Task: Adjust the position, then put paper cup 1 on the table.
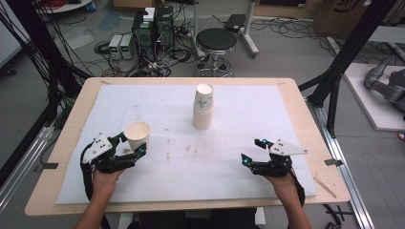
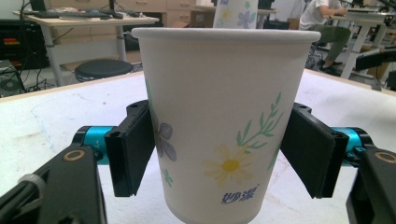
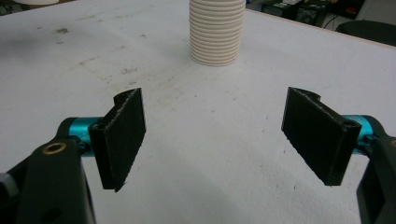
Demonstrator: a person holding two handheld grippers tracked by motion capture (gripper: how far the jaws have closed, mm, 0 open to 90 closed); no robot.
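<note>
A single paper cup [image 1: 137,134] with a flower print stands upright at the left of the white mat [image 1: 191,162]. My left gripper [image 1: 133,144] is shut on it, one black pad against each side. In the left gripper view the cup [image 2: 219,93] sits between the two pads [image 2: 133,149], mouth up. A tall stack of paper cups [image 1: 203,107] stands mid-table toward the back. My right gripper [image 1: 252,150] rests low over the mat at the right, open and holding nothing. In the right gripper view the stack [image 3: 217,32] is ahead, well beyond the spread fingers [image 3: 121,140].
The mat covers a wooden table [image 1: 305,119] whose bare border shows all round. Behind the far edge are a black stool [image 1: 216,40], power supplies and tangled cables [image 1: 143,38] on the floor. Black frame posts [image 1: 344,62] rise at both sides.
</note>
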